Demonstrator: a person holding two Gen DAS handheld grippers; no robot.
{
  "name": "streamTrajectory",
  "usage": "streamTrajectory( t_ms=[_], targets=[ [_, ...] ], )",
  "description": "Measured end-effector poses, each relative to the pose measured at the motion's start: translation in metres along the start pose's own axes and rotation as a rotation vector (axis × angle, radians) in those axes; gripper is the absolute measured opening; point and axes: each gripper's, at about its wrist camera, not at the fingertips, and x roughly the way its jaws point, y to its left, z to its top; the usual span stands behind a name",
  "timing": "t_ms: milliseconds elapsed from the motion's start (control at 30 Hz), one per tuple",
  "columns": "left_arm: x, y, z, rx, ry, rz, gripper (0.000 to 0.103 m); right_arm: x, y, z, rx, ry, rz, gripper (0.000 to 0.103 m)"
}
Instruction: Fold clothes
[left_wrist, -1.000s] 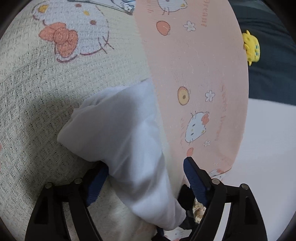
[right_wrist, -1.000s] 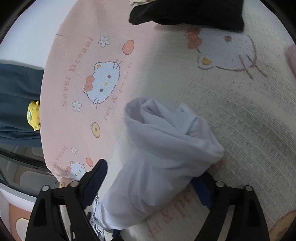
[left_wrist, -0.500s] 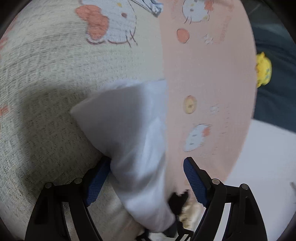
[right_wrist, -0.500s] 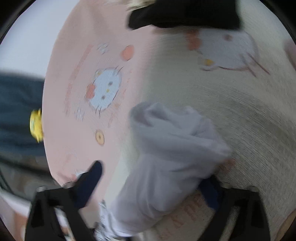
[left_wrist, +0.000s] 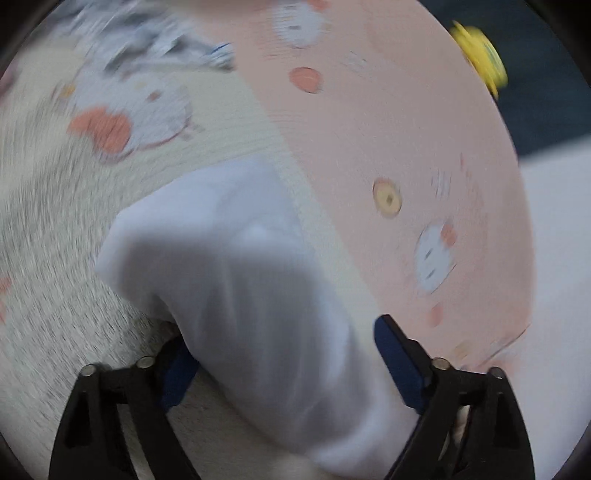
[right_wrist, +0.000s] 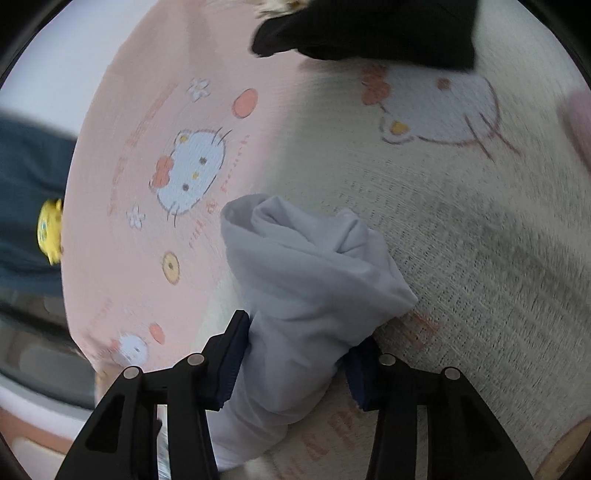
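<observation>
A bunched white garment (left_wrist: 236, 266) lies on a cream bedcover (left_wrist: 48, 302) printed with cartoon cats. It runs back between the fingers of my left gripper (left_wrist: 286, 369), whose jaws are closing. The left pad touches the cloth and the right pad stands just off it. In the right wrist view the same white garment (right_wrist: 310, 280) is crumpled into a lump. My right gripper (right_wrist: 299, 369) is closing on its near end, with both blue pads pressing into the cloth. The left wrist view is blurred.
A black garment (right_wrist: 369, 33) lies at the far end of the bedcover. A grey patterned cloth (left_wrist: 155, 48) sits at the far left. The cover's pink border (right_wrist: 122, 206) runs along the bed edge. Beyond it are a yellow toy (right_wrist: 50, 230) and dark blue fabric (left_wrist: 546, 92).
My right gripper's jaws have narrowed from wide open onto the white garment. The left gripper has swung and rolled, so the bedcover has shifted in its view; the garment stays between its fingers.
</observation>
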Motion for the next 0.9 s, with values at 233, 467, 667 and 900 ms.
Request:
streamTrajectory(
  t_ms=[233, 467, 667, 900],
  targets=[
    [0.000, -0.020, -0.008, 0.259, -0.060, 0.124, 0.040, -0.002, 0.021, -0.007, -0.191, -0.033, -0.110, 0.039],
    [-0.038, -0.003, -0.009, 0.294, -0.076, 0.076, 0.031, -0.019, 0.054, -0.025, -0.408, -0.102, -0.225, 0.033],
    [-0.062, 0.024, -0.014, 0.214, -0.040, 0.046, 0.031, -0.051, 0.055, -0.031, -0.384, -0.104, -0.140, 0.032],
    [-0.082, 0.048, -0.030, 0.171, 0.025, 0.021, 0.031, -0.068, 0.022, -0.042, -0.269, -0.051, -0.078, 0.032]
  ],
)
